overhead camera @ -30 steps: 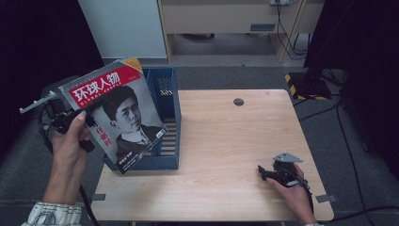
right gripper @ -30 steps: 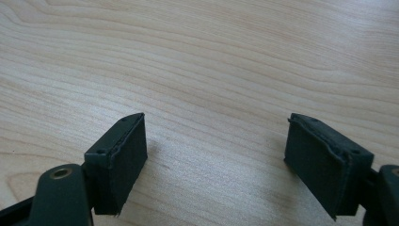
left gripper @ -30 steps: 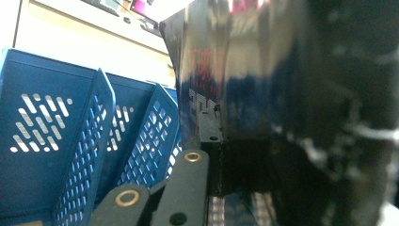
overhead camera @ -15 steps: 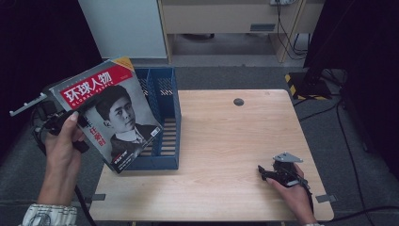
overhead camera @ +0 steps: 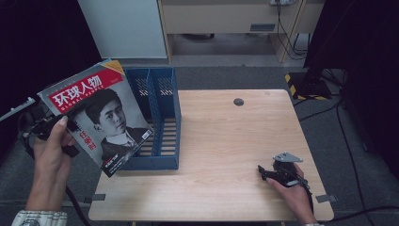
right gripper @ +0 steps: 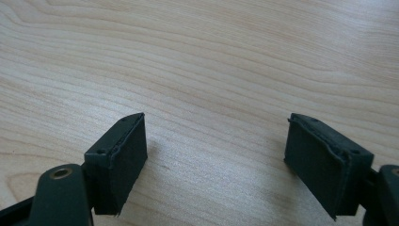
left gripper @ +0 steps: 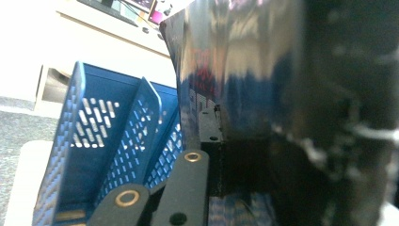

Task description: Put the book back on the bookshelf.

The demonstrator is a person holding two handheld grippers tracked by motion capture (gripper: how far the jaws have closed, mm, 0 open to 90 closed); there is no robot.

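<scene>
Nearest the camera in the high view, the right gripper sits low on the table near its front right corner, hand behind it. In its own view the jaws are spread wide with nothing between them, just bare wood grain underneath.

Over on the left, the left hand holds the left gripper up off the table's left edge, and it's pinching a magazine by its left side. The cover has a red banner with big white Chinese characters, 环球人物, with "GLOBAL PEOPLE" in small type under it, plus a black-and-white portrait of a person in a suit. There's a barcode near the bottom corner, too small to read. The magazine is tilted, its lower right part overlapping the blue rack in the picture.

In the left gripper view the glossy magazine is clamped tight, rack just beyond.

Farther back, a small dark disc on the table.
</scene>
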